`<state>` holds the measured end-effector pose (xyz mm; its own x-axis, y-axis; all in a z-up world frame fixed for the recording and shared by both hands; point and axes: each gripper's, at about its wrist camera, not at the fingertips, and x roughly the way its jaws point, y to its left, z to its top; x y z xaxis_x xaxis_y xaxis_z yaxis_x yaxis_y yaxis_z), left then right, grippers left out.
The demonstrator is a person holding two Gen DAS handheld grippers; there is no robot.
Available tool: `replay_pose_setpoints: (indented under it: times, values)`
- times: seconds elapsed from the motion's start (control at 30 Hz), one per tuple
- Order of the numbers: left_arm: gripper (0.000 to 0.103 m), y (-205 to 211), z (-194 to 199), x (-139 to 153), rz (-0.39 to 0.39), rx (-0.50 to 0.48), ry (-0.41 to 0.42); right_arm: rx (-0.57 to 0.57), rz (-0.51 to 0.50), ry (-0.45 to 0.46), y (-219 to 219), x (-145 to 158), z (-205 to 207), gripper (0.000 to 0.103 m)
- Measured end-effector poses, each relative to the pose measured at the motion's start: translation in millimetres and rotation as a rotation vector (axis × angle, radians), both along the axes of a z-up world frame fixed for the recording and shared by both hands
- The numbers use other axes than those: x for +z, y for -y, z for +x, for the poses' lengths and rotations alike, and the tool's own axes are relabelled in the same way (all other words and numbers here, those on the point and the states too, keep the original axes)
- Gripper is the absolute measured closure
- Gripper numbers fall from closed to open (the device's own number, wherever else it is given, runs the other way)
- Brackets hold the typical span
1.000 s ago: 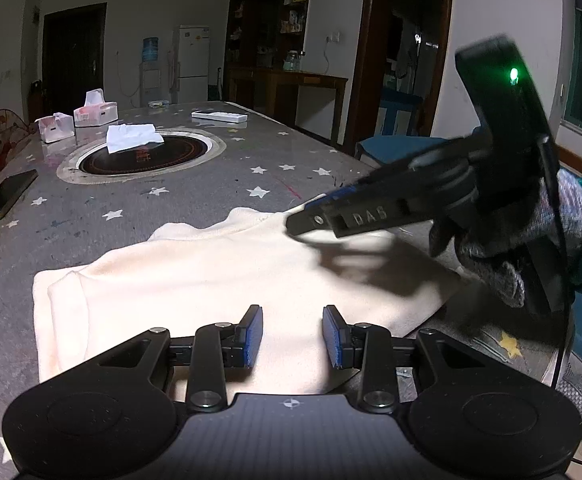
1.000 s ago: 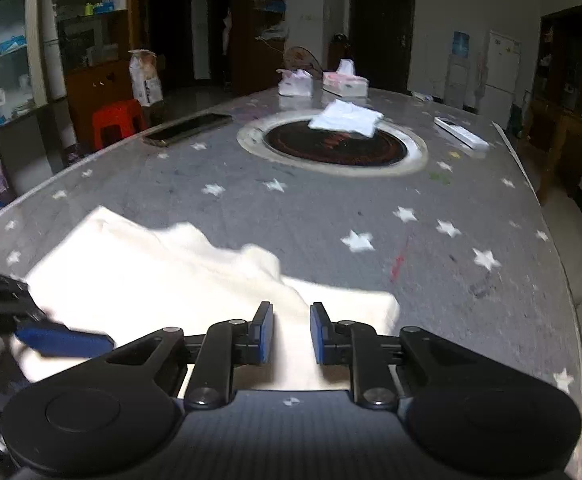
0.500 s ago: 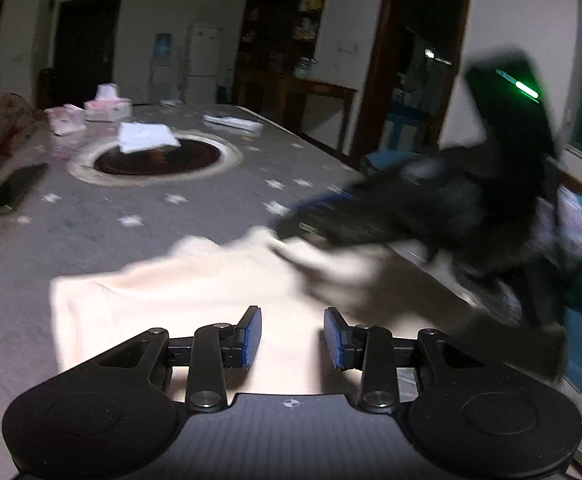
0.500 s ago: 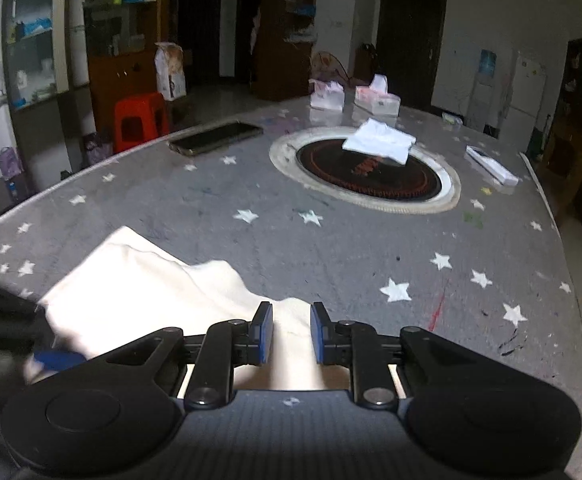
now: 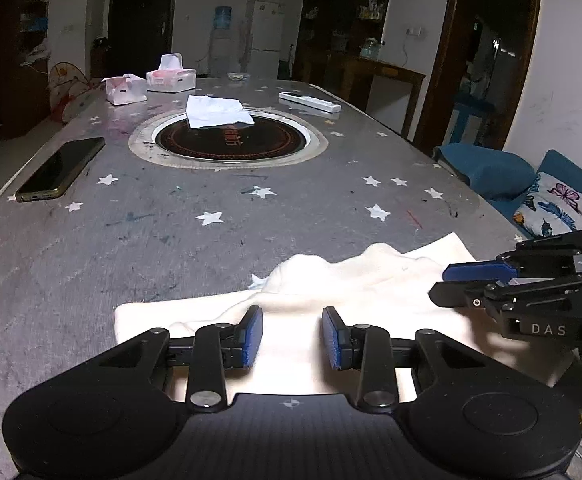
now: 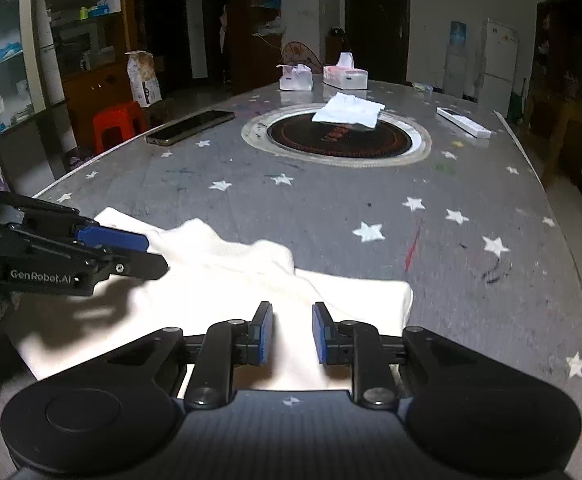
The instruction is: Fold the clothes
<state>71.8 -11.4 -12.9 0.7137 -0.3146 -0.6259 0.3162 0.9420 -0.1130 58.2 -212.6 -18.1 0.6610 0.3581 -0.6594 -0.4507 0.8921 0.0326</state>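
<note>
A cream garment (image 5: 371, 292) lies bunched near the front edge of the grey star-patterned table (image 5: 171, 232). One folded edge is raised into a ridge across its middle. My left gripper (image 5: 292, 336) hovers over the garment's near part, open, with no cloth pinched between its blue pads. In the right wrist view it comes in from the left (image 6: 153, 254), over the garment (image 6: 251, 280). My right gripper (image 6: 291, 334) is also open above the cloth, with a narrower gap that is empty. Seen from the left wrist, the right gripper (image 5: 443, 284) reaches over the garment's right corner.
A dark phone (image 5: 61, 170) lies at the left table edge. A round black hotplate (image 5: 231, 140) carries a white cloth (image 5: 217, 110). Tissue boxes (image 5: 171, 78) and a white remote (image 5: 309, 101) sit farther back. A blue sofa with a patterned cushion (image 5: 555, 208) stands right, a red stool (image 6: 115, 120) left.
My left gripper has slid sideways over the garment, which now sits further right in its view. The right gripper appears lower, at that view's right edge, its jaws a touch wider.
</note>
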Motion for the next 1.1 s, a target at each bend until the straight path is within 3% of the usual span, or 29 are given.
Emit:
replay_pose_setpoints:
  times: [0.27, 0.53, 0.8, 1.1]
  values:
    - [0.066, -4, -7, 2, 0.043, 0.041, 0.011, 0.034, 0.033, 0.046, -1, 14, -24, 0.078]
    - [0.066, -16, -18, 1, 0.047, 0.072, 0.016, 0.113, 0.005, 0.055, -17, 7, -58, 0.077]
    - [0.058, -21, -57, 13, 0.045, 0.097, 0.058, 0.160, 0.016, 0.102, -28, 15, -84, 0.077]
    - [0.053, -19, -85, -2, 0.089, 0.086, 0.055, 0.189, -0.033, 0.122, -42, 3, -94, 0.076]
